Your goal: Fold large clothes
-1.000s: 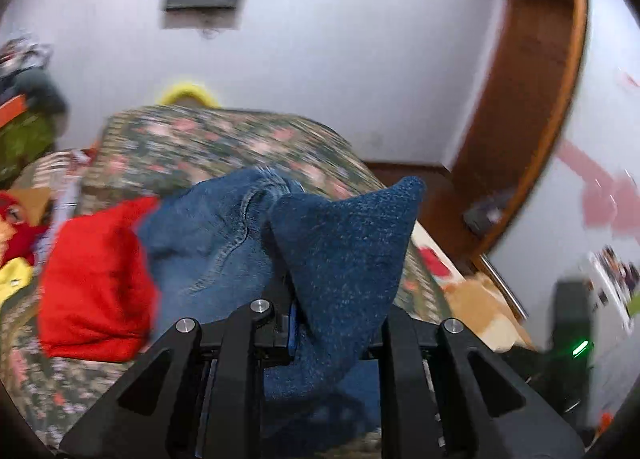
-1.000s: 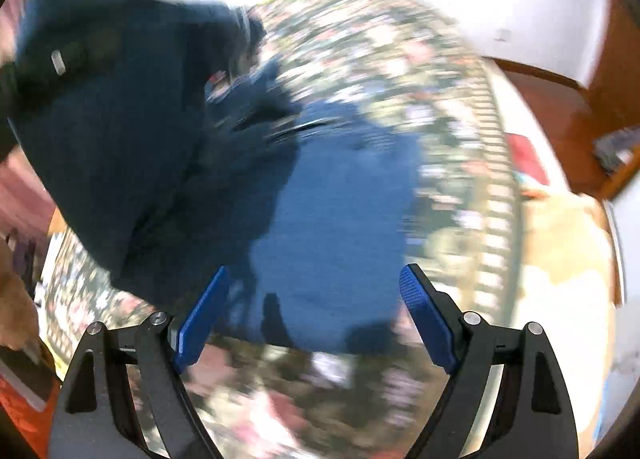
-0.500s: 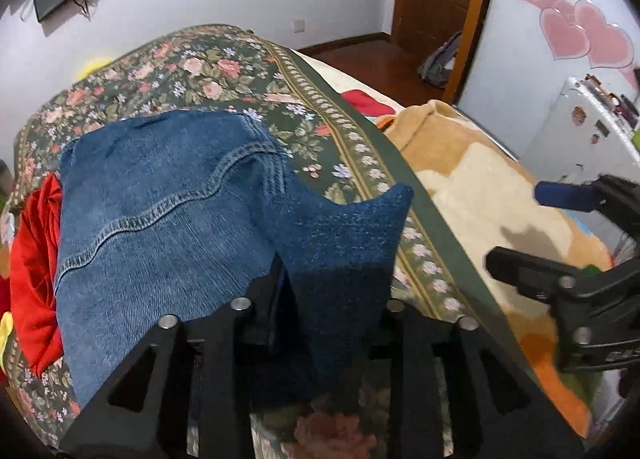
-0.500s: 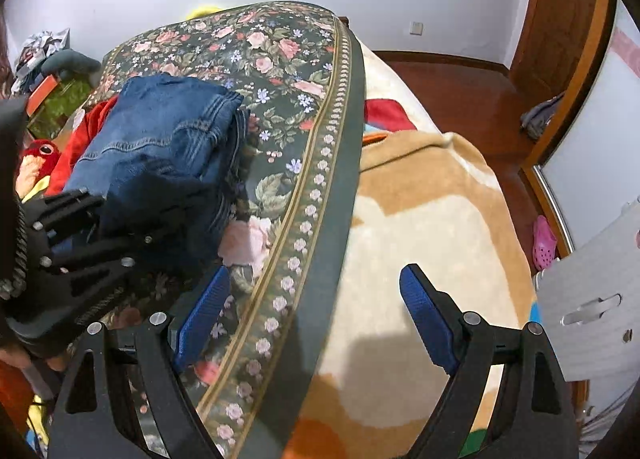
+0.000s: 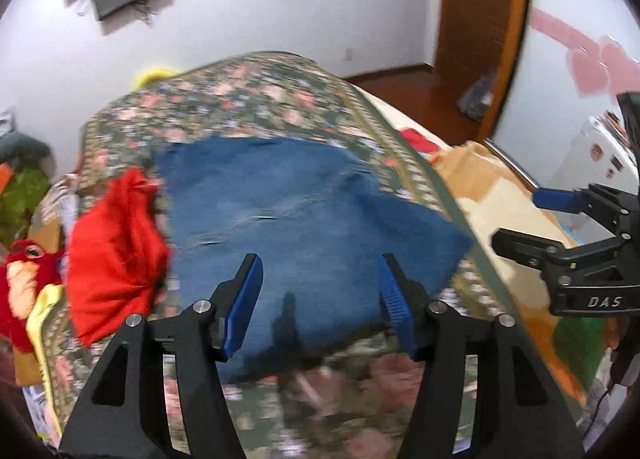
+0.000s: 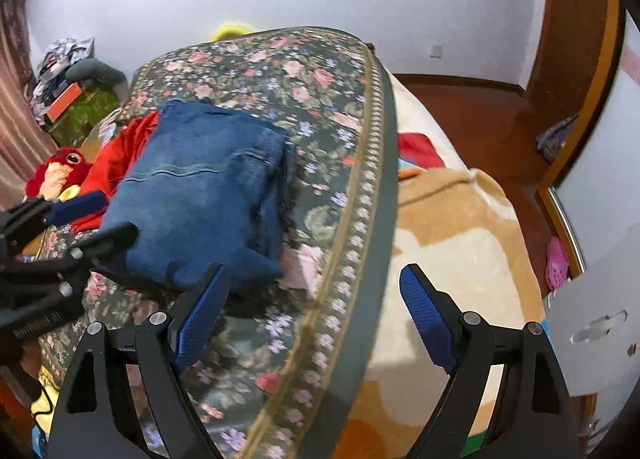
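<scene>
The jeans (image 6: pixel 200 195) are seen folded into a compact stack at centre left on the bed (image 6: pixel 320 107); folding is judged done. Both the left hand-held gripper (image 5: pixel 320 299) and the right hand-held gripper (image 6: pixel 316 315) are spread, empty. Open bedspread is left to the right.

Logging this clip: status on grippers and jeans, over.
Left gripper open, empty. Right gripper open, empty. Jeans folded, lying on floral bedspread. Red garment beside jeans, touching.
</scene>
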`<state>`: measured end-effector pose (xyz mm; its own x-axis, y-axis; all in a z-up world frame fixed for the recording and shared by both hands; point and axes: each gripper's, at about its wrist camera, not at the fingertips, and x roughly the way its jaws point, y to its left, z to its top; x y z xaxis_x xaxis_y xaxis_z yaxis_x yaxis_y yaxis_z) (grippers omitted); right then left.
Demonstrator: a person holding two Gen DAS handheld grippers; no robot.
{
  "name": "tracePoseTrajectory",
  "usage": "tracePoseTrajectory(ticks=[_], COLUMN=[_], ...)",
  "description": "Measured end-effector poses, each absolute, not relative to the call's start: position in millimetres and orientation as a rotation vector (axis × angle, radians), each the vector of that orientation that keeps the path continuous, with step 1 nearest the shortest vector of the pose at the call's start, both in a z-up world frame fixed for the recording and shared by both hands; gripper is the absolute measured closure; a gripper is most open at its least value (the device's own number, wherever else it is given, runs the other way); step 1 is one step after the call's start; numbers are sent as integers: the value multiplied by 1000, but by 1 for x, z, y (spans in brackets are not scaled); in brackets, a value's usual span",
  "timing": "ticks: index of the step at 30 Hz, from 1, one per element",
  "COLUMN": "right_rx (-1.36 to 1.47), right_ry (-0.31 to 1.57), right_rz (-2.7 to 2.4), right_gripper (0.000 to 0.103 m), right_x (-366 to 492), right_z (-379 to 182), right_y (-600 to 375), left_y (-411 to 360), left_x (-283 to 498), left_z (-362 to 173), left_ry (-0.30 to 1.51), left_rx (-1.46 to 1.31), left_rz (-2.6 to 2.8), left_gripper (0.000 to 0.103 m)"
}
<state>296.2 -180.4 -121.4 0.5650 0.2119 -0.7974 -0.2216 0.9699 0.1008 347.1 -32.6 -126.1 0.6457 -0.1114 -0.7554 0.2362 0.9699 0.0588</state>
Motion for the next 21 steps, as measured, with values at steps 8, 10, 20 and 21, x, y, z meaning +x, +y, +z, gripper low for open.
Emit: tracePoseTrajectory(ticks=[8,10,20,21], right_rx=[-60,-67,127,139], right_ry=[955,1004,1167,1172], right_rz=[377,394,357,348], right_gripper=[18,18,10,10], right_x=[321,330,339,339], right_z=[-135,-148,-195,-195], right_y=[-125,-117,-158,-163], left_y=[42,54,93,96], left_x=[366,370,352,352], left_z=[-149,-165,-212,-212], left_ry=[911,960,970,976], left_rx=[78,60,-135,-160], left_rz=[-55,-41,-83,-84], left_gripper=[38,38,19,19])
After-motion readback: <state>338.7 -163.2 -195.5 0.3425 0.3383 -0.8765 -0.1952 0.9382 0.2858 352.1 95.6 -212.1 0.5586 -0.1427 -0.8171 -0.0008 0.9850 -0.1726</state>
